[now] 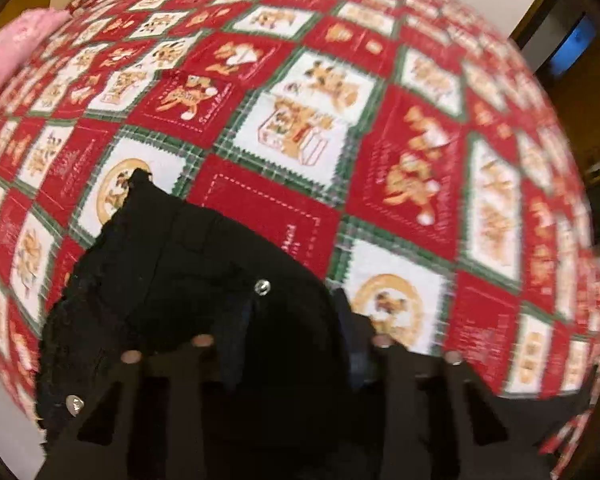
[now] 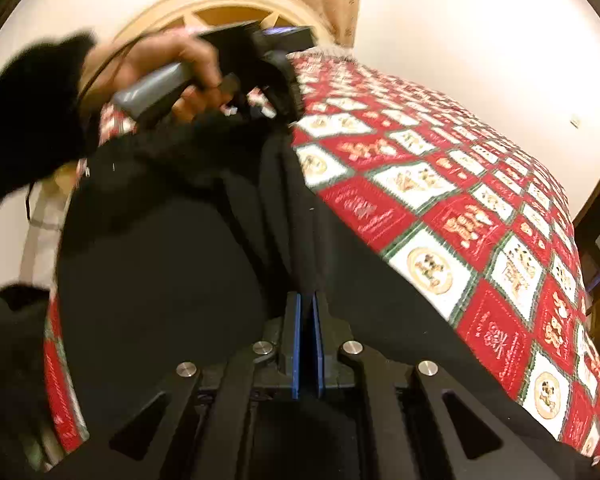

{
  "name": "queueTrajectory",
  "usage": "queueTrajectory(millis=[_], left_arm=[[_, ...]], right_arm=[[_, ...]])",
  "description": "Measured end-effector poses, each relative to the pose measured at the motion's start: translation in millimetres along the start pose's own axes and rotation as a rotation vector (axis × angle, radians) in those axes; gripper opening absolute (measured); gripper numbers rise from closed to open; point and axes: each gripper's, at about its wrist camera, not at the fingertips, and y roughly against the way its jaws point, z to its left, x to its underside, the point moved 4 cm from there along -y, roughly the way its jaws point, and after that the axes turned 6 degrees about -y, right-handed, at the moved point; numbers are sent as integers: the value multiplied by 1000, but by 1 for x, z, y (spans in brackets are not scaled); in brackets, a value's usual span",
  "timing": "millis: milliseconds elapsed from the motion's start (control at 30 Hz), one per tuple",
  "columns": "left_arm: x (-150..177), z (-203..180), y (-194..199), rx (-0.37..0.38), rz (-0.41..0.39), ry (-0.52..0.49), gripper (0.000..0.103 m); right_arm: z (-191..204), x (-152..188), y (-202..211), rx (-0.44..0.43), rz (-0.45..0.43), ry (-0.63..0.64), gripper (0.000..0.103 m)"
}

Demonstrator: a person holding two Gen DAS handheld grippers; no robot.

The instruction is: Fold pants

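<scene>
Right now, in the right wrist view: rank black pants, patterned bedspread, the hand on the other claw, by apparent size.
1. Black pants, nearest the lens, so this is inflated.
2. Patterned bedspread, clearly the bigger thing in reality; the pants cover much of it.
3. Hand gripping the left claw's handle, smallest by far.

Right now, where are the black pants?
The black pants lie on the red patchwork bedspread, filling the lower left of the right wrist view, pinched by the right claw. The left claw grips their buttoned end.
</scene>
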Motion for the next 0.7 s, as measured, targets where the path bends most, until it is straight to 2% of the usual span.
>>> queueTrajectory(millis=[67, 200, 267, 433, 600, 700], left_arm=[[6, 5, 18, 56, -61, 21, 29], [32, 10, 72, 151, -218, 46, 28], [51, 24, 105, 214, -325, 59, 28], [107, 44, 139, 260, -492, 71, 28], [166, 69, 127, 282, -519, 116, 28], [184, 74, 111, 253, -509, 99, 30]], right_arm=[[-1, -7, 11, -3, -30, -23, 5], [4, -13, 40, -3, -77, -25, 5], [11, -11, 56, -10, -93, -19, 5], [37, 4, 82, -63, -94, -10, 5], [68, 33, 87, -73, -41, 28, 5], [76, 53, 81, -95, -2, 7, 5]])
